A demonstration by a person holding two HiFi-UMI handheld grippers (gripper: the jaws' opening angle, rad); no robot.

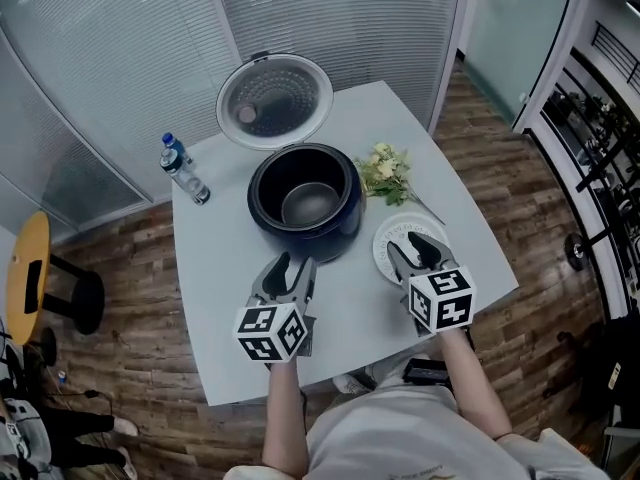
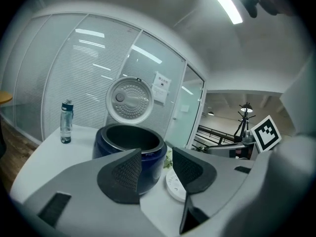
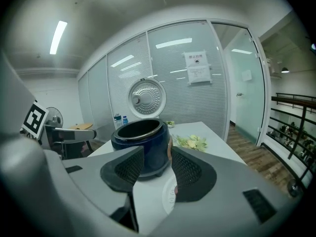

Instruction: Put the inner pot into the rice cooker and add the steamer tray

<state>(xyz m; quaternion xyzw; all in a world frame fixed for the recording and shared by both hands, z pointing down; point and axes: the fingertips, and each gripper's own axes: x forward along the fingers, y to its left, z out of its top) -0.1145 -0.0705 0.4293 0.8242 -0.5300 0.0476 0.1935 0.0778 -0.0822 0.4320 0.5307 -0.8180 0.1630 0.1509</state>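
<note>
Left claw (image 1: 290,265): spread, empty, near cooker (image 1: 305,203).
Right claw (image 1: 420,245): spread, empty, over tray (image 1: 383,249).
Tray: on table (image 1: 350,313), just right of cooker.
Cooker: lid (image 1: 274,100) up.
Flowers (image 1: 385,173): behind tray.

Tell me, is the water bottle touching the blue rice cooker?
Apart. The head view shows the water bottle standing left of the rice cooker, with a strip of bare white table between them.

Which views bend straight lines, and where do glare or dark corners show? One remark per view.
Head view: even light, table sharp. Left gripper view: fisheye curves the partition, ceiling light glares, corners dark. Right gripper view: same curving and dark corners.
</note>
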